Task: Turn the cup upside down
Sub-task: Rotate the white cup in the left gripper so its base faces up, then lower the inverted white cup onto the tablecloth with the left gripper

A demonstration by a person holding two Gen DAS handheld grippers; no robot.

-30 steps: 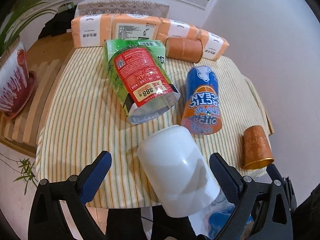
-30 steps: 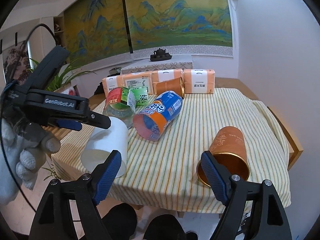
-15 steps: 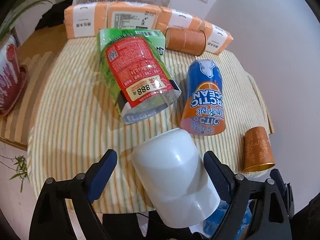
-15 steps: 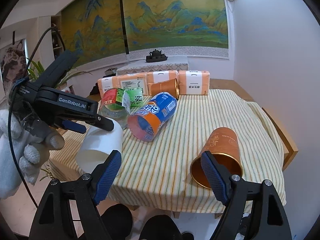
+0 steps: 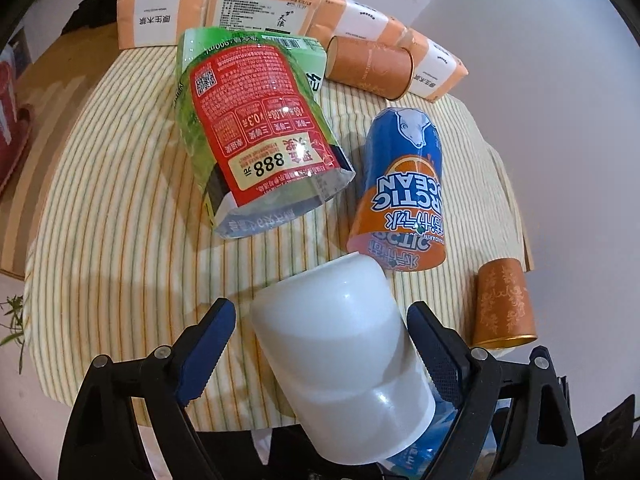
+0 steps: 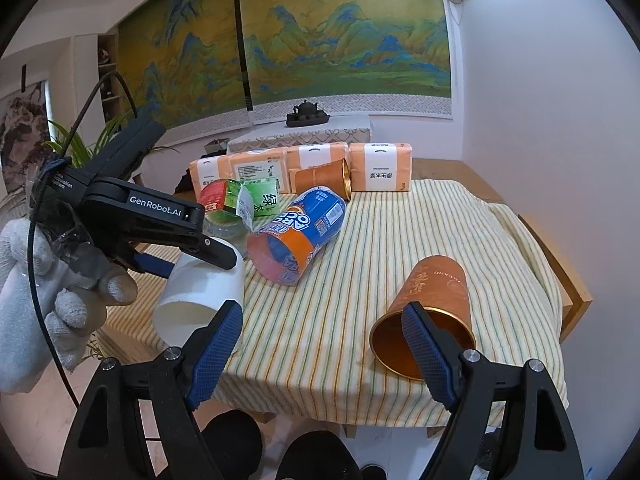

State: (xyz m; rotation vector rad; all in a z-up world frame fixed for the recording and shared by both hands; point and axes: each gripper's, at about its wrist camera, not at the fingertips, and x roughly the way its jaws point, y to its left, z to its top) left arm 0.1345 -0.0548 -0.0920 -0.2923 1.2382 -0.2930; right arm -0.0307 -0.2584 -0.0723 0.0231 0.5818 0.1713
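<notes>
A white cup (image 5: pixel 340 356) lies between the fingers of my left gripper (image 5: pixel 324 344), base pointing away toward the table, rim toward the camera. The fingers stand wide on either side and I cannot tell whether they touch it. In the right wrist view the left gripper (image 6: pixel 192 248) holds the white cup (image 6: pixel 200 296) tilted at the table's near left edge, above the striped cloth (image 6: pixel 380 248). My right gripper (image 6: pixel 324 344) is open and empty, in front of an orange cup (image 6: pixel 428 312) lying on its side.
On the cloth lie a green and red bottle (image 5: pixel 256 132), a blue and orange Arctic Ocean cup (image 5: pixel 404 192), a second orange cup (image 5: pixel 368 66) and a row of orange tissue packs (image 5: pixel 256 12) at the back. A white wall (image 6: pixel 540 100) stands on the right.
My left gripper has moved forward over the table with the white cup, tilting it further base-up. The right gripper has shifted slightly closer to the lying orange cup.
</notes>
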